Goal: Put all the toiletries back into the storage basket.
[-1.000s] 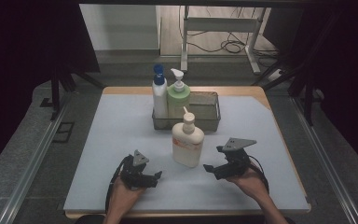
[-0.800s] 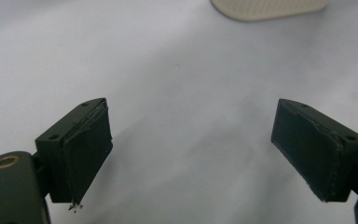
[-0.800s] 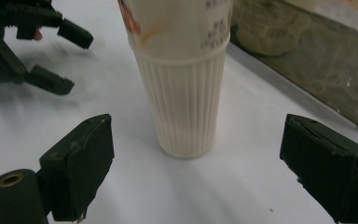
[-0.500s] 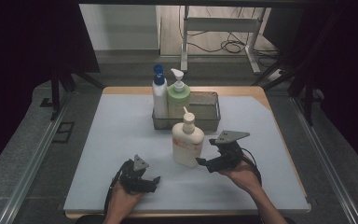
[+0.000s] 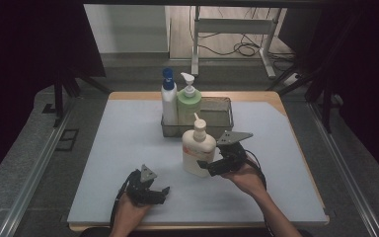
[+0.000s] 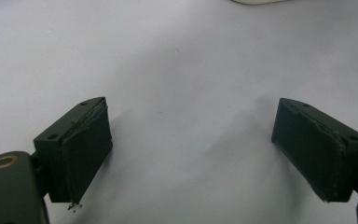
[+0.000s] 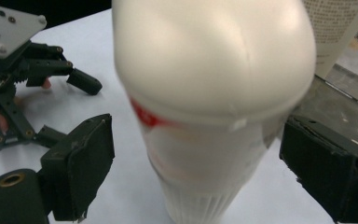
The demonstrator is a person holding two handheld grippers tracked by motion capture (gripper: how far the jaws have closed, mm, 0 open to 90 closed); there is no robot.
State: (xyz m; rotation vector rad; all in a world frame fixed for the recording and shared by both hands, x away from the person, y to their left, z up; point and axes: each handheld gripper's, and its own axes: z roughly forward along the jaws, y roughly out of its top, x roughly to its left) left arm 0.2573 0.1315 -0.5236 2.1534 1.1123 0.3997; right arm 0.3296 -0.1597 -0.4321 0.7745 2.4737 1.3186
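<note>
Near the middle of a pale grey table mat, standing upright: a cream-white plastic pump bottle with a red band on its label, just in front of a dark wire basket. Inside that basket, at its left end, a tall white bottle with a blue cap and, just beside it, a squat pale-green bottle with a white pump; right part of the basket bare. At the pump bottle's right flank, the right gripper, held level in a hand from the lower right, grey three-cornered plate on top, cable looping behind. Seen from the right gripper view: black jaws spread wide, the pump bottle between them, a clear gap of mat showing on the left side and a narrow gap on the right, so pads not pressing, bottle enclosed but not gripped. Farther off in that same view, at upper left, the left gripper low over the mat. In the high view, the left gripper near the table's front edge, well apart from the pump bottle, cradled in a hand from below. From the left gripper view: jaws wide apart, nothing between them but bare mat, shadows of both pads on it.
</note>
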